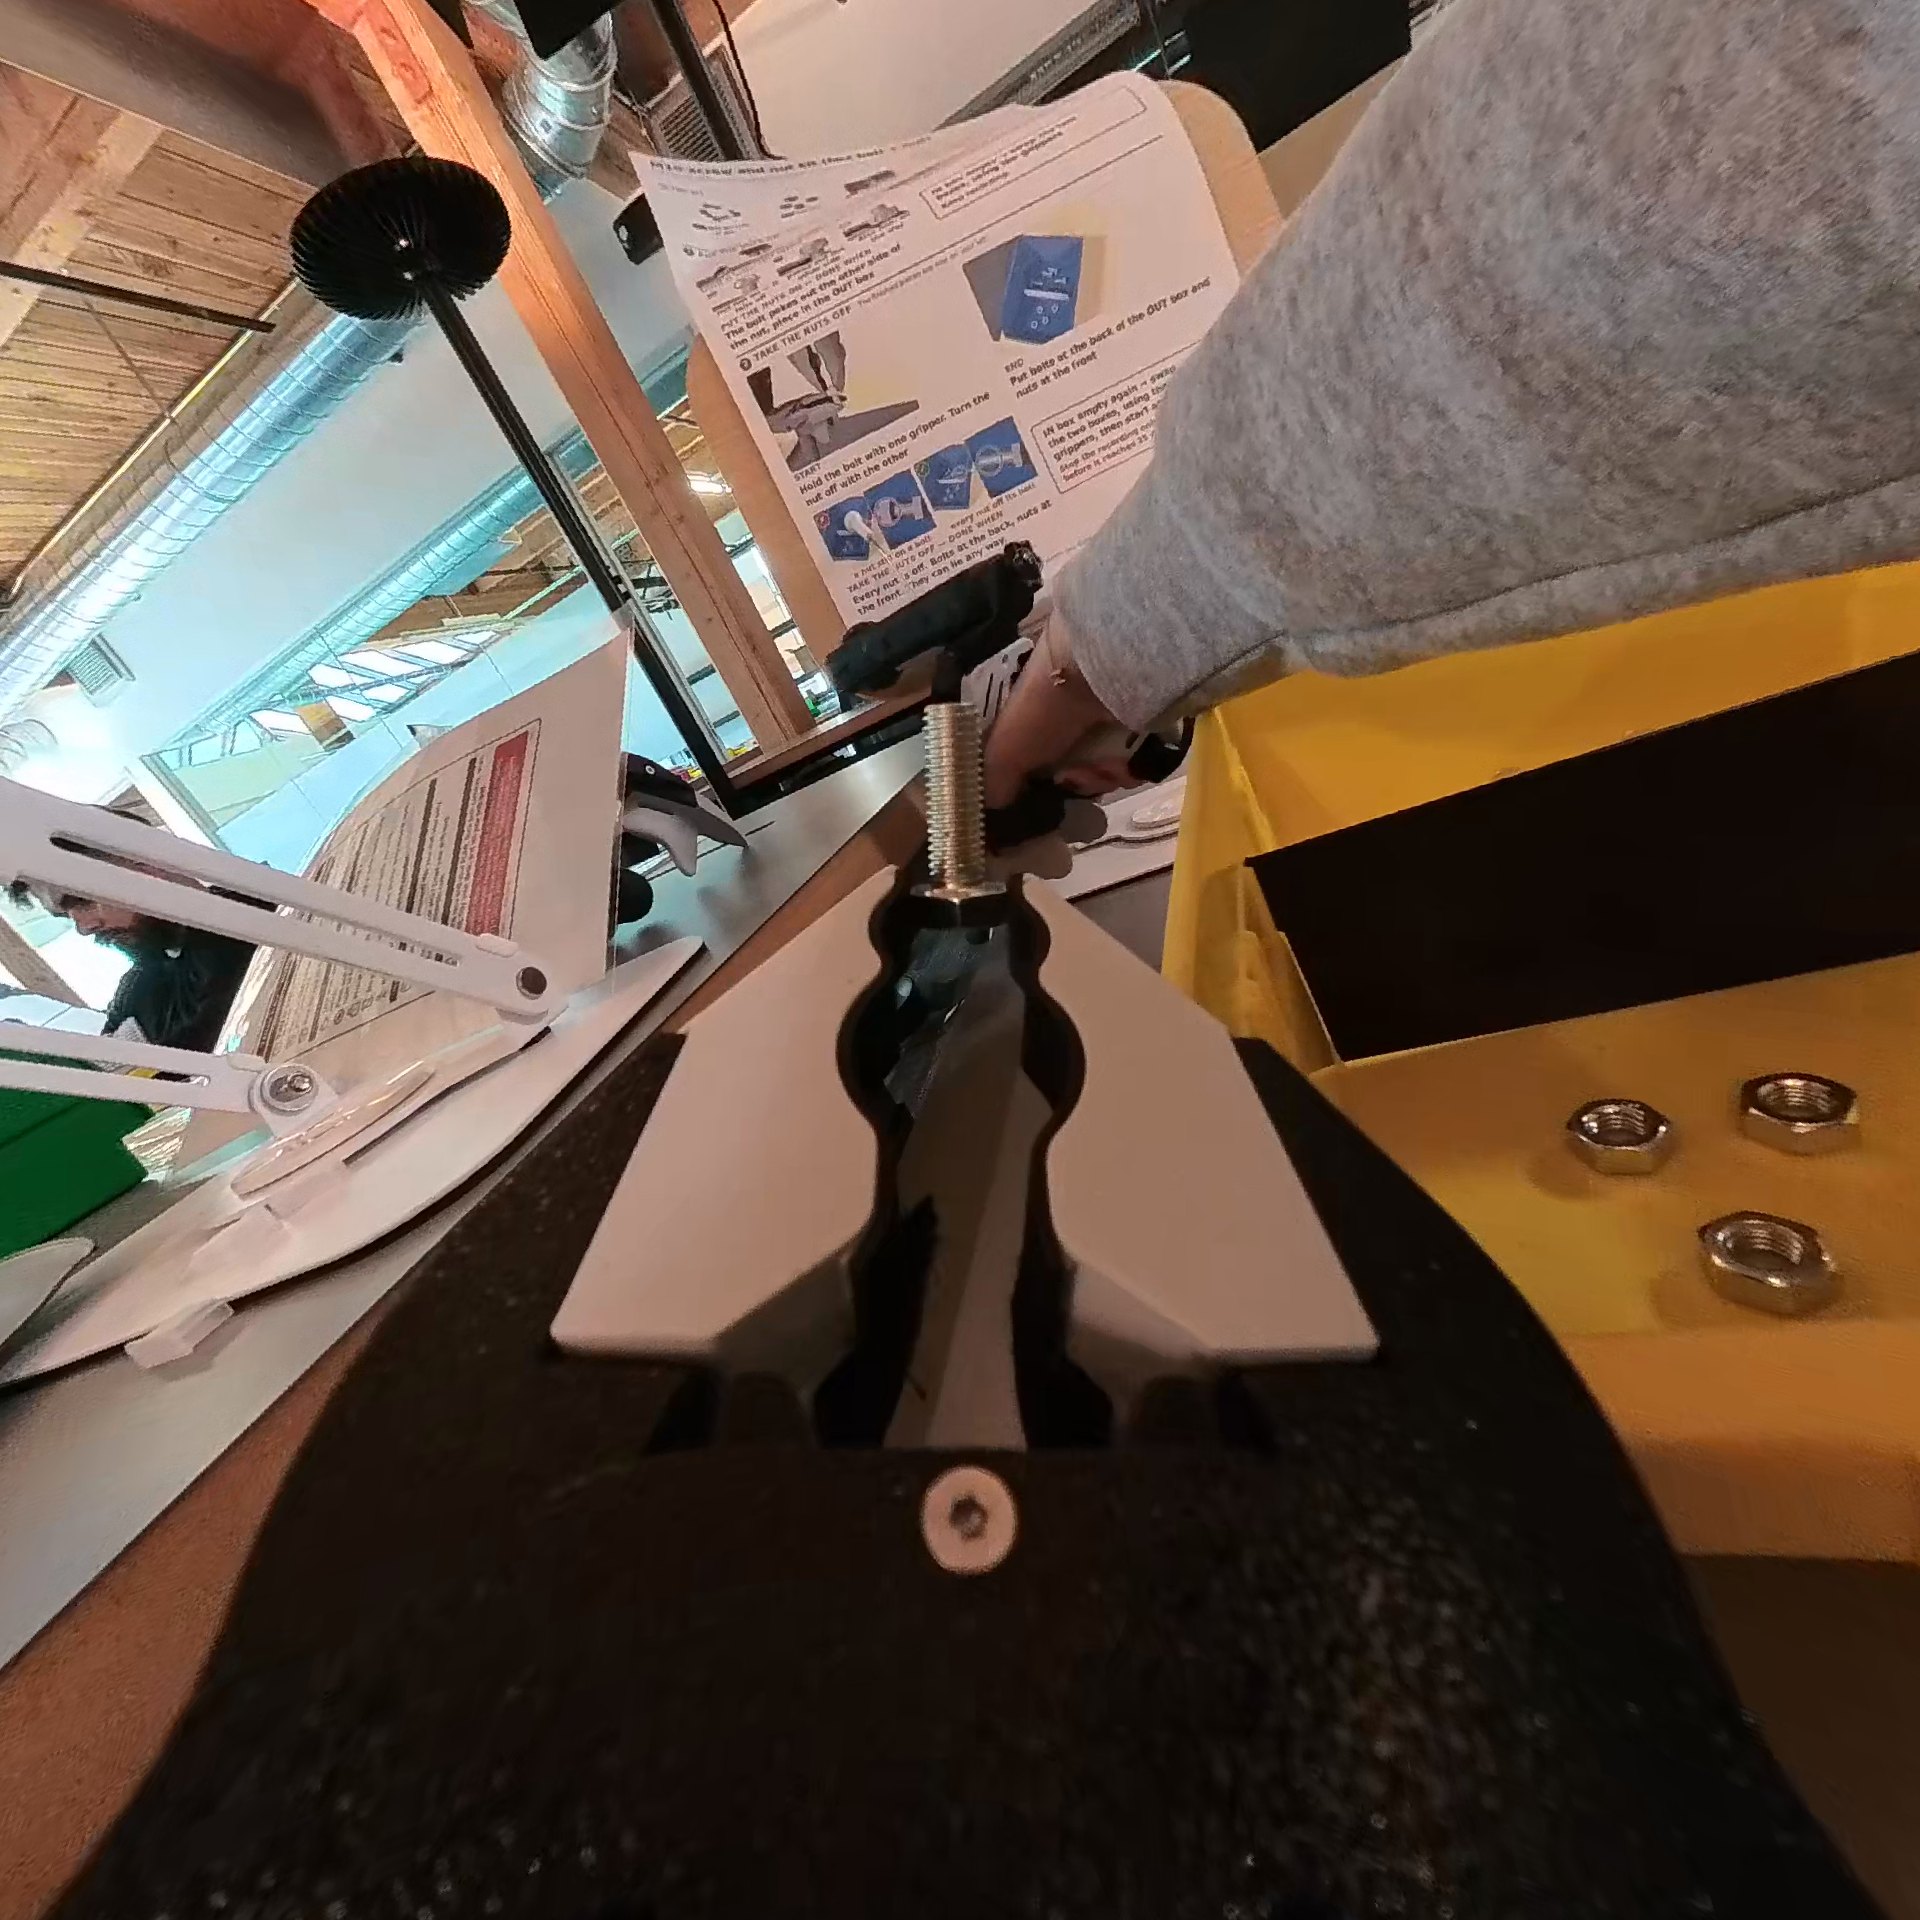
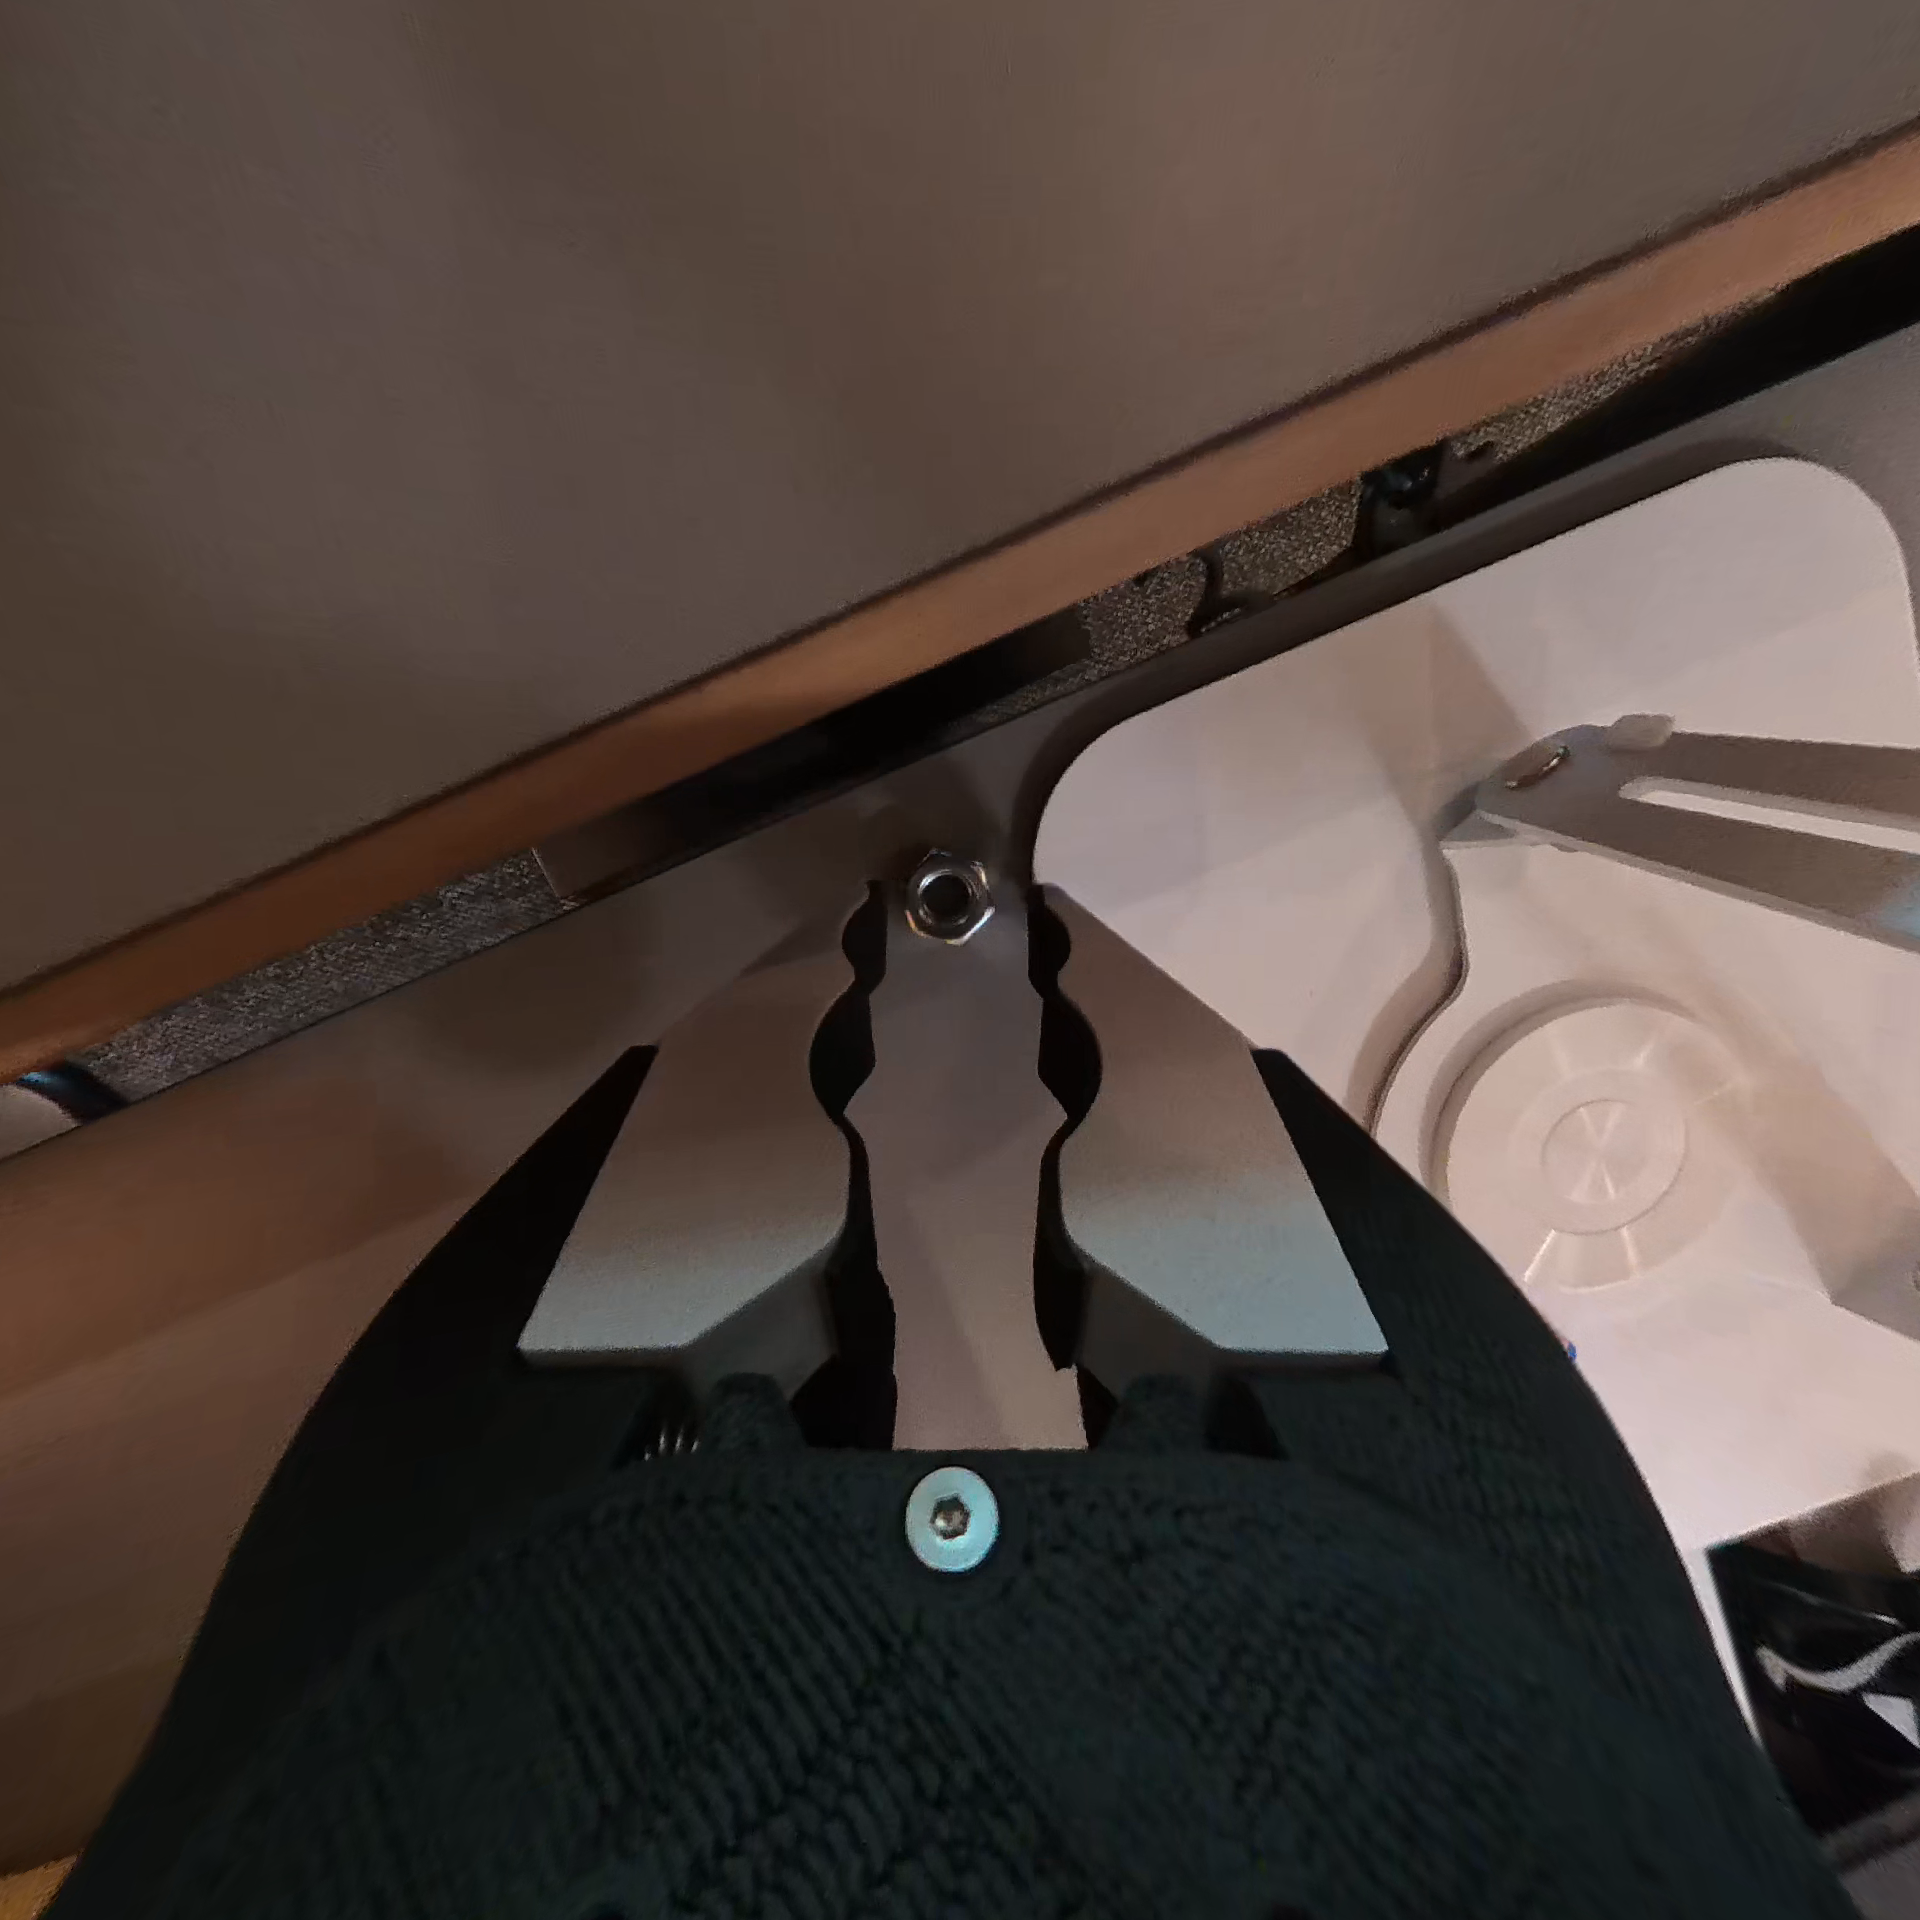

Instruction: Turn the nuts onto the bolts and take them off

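In the left wrist view my left gripper is shut on the head of a silver bolt, whose threaded shank points up past the fingertips. Three loose nuts lie on the floor of a yellow box to its right. Beyond the bolt, a hand in a grey sleeve holds the right gripper low at the table. In the right wrist view my right gripper points down at the table, jaws apart. A silver nut lies between its fingertips with a gap on each side.
A printed instruction sheet stands behind the work area. White jointed stand arms and their base plate sit close by. The table's wooden edge runs just beyond the nut. A black divider crosses the yellow box. My hands' fingertips stand some 35 cm from each other.
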The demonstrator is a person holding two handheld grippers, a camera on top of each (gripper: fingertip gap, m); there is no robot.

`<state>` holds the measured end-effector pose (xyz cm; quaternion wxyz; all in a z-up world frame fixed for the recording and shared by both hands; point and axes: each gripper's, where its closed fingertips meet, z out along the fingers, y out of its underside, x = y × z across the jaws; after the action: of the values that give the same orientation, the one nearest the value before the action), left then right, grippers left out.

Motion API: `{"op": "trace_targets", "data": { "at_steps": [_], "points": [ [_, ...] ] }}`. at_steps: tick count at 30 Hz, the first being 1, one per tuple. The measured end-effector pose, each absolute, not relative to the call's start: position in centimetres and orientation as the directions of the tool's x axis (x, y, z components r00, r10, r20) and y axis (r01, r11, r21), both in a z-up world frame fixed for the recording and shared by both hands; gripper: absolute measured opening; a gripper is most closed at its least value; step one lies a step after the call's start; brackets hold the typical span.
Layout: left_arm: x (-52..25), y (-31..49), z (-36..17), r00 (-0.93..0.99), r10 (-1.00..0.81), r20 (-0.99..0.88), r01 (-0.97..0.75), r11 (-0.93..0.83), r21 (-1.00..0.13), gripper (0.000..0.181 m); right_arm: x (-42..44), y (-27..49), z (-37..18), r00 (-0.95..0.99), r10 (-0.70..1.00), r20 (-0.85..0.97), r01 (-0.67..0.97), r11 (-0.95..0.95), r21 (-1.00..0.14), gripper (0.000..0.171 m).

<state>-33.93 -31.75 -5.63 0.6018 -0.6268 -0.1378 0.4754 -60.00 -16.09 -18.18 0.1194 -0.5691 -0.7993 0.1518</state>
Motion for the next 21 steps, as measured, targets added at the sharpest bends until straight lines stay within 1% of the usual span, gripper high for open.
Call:
{"op": "trace_targets", "data": {
  "at_steps": [1, 5, 6, 7, 12, 15, 17, 19, 21],
  "points": [
    [-33.9, -31.7, -5.6, 0.511, 0.745, -0.430, -0.399, -0.237, -0.886, 0.015, -60.1, -16.1, -18.2, -0.325, 0.945, 0.023, 0.871, 0.309, -0.382, 0.026],
    [-33.9, -31.7, -5.7, 0.512, 0.741, -0.434, -0.401, -0.241, -0.884, 0.015, -60.1, -16.1, -18.2, -0.335, 0.942, 0.037, 0.868, 0.323, -0.377, 0.021],
    [-33.9, -31.7, -5.7, 0.511, 0.742, -0.435, -0.401, -0.241, -0.884, 0.015, -59.5, -16.3, -18.6, -0.341, 0.940, 0.015, 0.881, 0.325, -0.344, 0.021],
    [-33.9, -31.7, -5.7, 0.512, 0.741, -0.434, -0.401, -0.241, -0.884, 0.015, -59.5, -16.6, -18.5, -0.342, 0.940, -0.002, 0.878, 0.319, -0.357, 0.020],
    [-33.9, -31.7, -5.7, 0.512, 0.741, -0.434, -0.401, -0.241, -0.884, 0.015, -58.5, -16.8, -18.6, -0.388, 0.922, 0.016, 0.869, 0.371, -0.327, 0.016],
    [-33.9, -31.7, -5.7, 0.513, 0.742, -0.432, -0.400, -0.239, -0.885, 0.015, -58.1, -16.8, -18.6, -0.400, 0.916, 0.020, 0.862, 0.383, -0.331, 0.016],
    [-33.9, -31.7, -5.7, 0.514, 0.742, -0.431, -0.400, -0.238, -0.885, 0.015, -57.6, -16.6, -18.5, -0.419, 0.908, 0.032, 0.859, 0.407, -0.312, 0.015],
    [-33.9, -31.7, -5.7, 0.515, 0.742, -0.430, -0.399, -0.236, -0.886, 0.015, -57.0, -16.5, -17.7, -0.452, 0.890, 0.054, 0.840, 0.445, -0.309, 0.015],
    [-34.0, -31.7, -5.7, 0.511, 0.743, -0.433, -0.399, -0.242, -0.885, 0.015, -56.6, -16.6, -15.9, -0.493, 0.866, 0.084, 0.801, 0.490, -0.344, 0.015]
  ]
}}
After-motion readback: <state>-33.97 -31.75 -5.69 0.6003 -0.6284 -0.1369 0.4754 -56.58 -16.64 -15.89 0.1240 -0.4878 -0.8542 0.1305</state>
